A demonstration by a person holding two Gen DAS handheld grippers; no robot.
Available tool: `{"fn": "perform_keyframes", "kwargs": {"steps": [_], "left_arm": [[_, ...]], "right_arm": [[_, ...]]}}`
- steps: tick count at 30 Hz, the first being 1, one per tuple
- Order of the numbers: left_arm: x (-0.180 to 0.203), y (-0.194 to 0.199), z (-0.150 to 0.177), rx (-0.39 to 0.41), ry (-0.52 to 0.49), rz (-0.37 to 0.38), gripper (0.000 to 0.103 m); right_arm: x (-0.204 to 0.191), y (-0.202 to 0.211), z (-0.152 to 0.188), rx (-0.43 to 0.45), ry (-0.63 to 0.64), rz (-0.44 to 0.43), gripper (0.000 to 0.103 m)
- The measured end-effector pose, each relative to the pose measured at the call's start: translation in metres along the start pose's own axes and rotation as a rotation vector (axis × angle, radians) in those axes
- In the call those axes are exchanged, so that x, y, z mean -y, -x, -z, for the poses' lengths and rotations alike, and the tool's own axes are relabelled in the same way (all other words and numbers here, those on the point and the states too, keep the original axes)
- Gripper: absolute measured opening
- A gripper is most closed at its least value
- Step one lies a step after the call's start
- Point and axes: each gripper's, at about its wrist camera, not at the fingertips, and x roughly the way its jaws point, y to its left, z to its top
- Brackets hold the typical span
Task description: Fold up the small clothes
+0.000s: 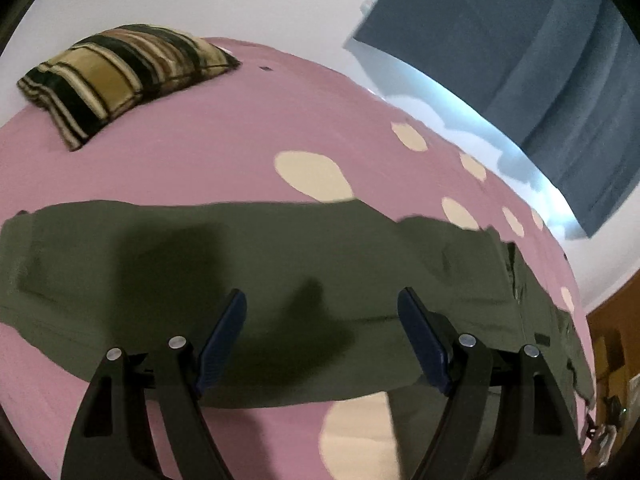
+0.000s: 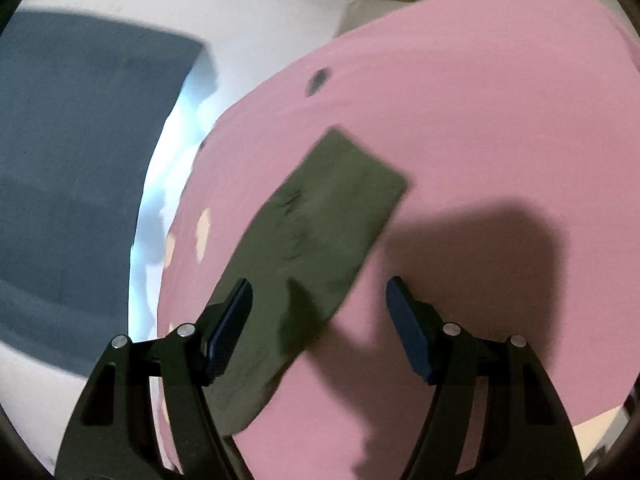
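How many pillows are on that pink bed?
1: a striped pillow lies at the far left of the pink bed, beyond the green garment. Others may be out of view.

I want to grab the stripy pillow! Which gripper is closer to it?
Probably left. The left gripper hovers over the green garment, with the striped pillow beyond it. The right gripper's view lacks the pillow.

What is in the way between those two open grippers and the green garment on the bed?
Nothing visible. The green garment lies flat on the pink bedsheet, and both the left gripper and right gripper hover open above it. The striped pillow sits well off.
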Motion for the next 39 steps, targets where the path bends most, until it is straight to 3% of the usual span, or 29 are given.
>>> {"fn": "perform_keyframes", "kwargs": {"steps": [5,9,15,19,22,30,39], "left_arm": [[0.022,-0.007,0.005,0.001,-0.061,-0.017,0.077],[0.024,-0.012,0.009,-0.025,-0.041,0.006,0.077],[0.028,-0.019,0.017,-0.044,-0.039,0.006,0.077],[0.032,-0.02,0.018,-0.051,-0.042,0.0,0.077],[0.037,-0.02,0.019,-0.054,-0.048,0.001,0.077],[0.053,-0.018,0.026,-0.057,-0.082,0.031,0.077],[0.057,-0.022,0.034,-0.083,-0.077,0.068,0.077]], "right_arm": [[0.002,-0.009,-0.007,0.014,-0.009,-0.035,0.068],[-0.002,-0.028,-0.019,0.032,-0.002,-0.035,0.064],[0.003,-0.036,-0.03,0.058,0.018,0.023,0.019],[-0.008,-0.028,-0.025,0.076,0.059,0.015,0.014],[-0.044,-0.016,-0.014,0.106,0.169,-0.008,0.013],[-0.179,-0.003,0.055,0.072,0.52,-0.153,0.013],[-0.292,-0.035,0.184,-0.083,0.855,-0.24,0.013]]}}
